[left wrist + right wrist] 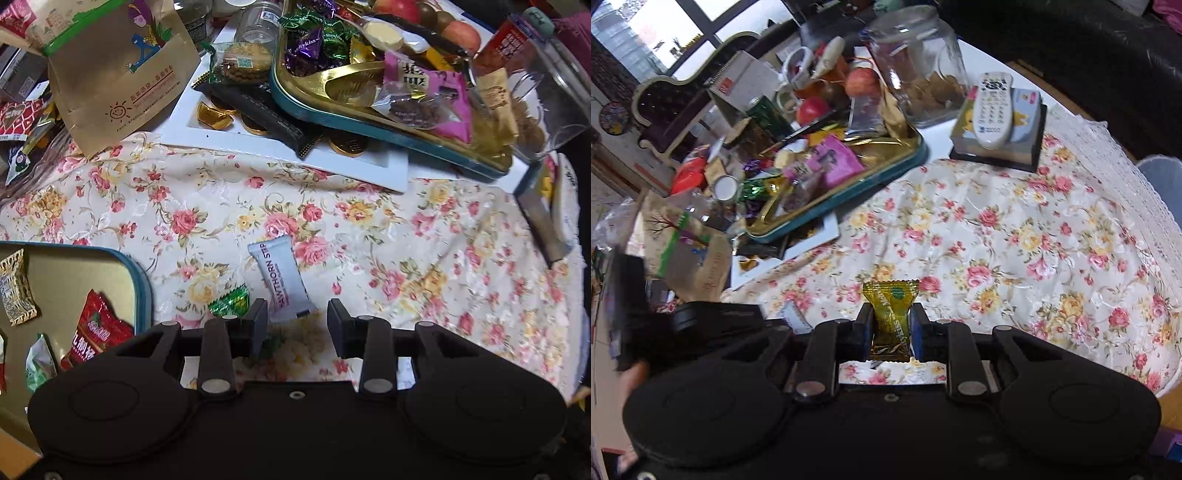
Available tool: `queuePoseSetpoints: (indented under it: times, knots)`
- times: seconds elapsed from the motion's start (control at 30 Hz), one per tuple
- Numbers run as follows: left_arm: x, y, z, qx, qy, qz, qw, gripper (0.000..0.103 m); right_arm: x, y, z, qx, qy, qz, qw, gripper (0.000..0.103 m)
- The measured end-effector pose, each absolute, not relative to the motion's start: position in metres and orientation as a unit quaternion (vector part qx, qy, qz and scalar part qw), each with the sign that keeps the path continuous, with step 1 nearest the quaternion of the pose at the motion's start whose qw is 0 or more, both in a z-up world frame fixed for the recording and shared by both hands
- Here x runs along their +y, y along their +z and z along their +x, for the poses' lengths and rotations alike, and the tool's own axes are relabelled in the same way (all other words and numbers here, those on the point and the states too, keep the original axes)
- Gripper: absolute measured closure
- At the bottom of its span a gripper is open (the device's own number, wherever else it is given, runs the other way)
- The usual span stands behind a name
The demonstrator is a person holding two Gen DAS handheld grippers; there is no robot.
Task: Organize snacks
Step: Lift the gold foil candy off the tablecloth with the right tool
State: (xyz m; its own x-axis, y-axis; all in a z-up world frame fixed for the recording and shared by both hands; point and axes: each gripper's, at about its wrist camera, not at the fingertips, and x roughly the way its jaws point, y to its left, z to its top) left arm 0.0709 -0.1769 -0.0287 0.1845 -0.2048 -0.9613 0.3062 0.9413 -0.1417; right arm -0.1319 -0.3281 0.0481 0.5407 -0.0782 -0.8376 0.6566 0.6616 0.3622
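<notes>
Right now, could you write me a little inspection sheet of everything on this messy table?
Surface: floral tablecloth, wrinkled.
Job's things: white hawthorn strip packet and green candy on the cloth; teal tin tray holding wrapped snacks.
Clutter: heaped gold tray, paper bag, glass jar, remote control.
Grippers: left gripper open over the cloth; right gripper shut on gold candy.
Cables: nothing seen.
Surroundings: window, sofa.

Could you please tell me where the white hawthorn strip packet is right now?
In the left wrist view, the white packet lies on the floral tablecloth just ahead of the open left tool, beside a green candy.
</notes>
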Motion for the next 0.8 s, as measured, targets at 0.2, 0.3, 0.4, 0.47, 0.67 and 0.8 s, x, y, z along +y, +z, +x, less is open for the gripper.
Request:
queuePoseSetpoints:
  times: [0.2, 0.3, 0.4, 0.47, 0.67, 0.8]
  knots:
    - [-0.196, -0.047, 0.072, 0.606, -0.14, 0.07, 0.78, 0.057, -0.333, 0.049, -0.141, 0.419, -0.243, 0.341, 0.805, 0.08]
    - [-0.202, -0.052, 0.07, 0.61, -0.139, 0.078, 0.776, 0.057, -0.337, 0.048, -0.144, 0.418, -0.248, 0.349, 0.801, 0.08]
    - [-0.206, -0.051, 0.068, 0.604, -0.148, 0.089, 0.778, 0.057, -0.34, 0.046, -0.143, 0.415, -0.254, 0.351, 0.8, 0.08]
    - [-0.21, -0.052, 0.067, 0.603, -0.15, 0.091, 0.778, 0.057, -0.342, 0.047, -0.143, 0.412, -0.258, 0.354, 0.799, 0.08]
    - [-0.208, -0.054, 0.066, 0.6, -0.145, 0.105, 0.78, 0.057, -0.341, 0.048, -0.143, 0.409, -0.258, 0.356, 0.8, 0.08]
    - [-0.208, -0.055, 0.067, 0.601, -0.144, 0.105, 0.779, 0.057, -0.339, 0.049, -0.143, 0.408, -0.256, 0.355, 0.801, 0.08]
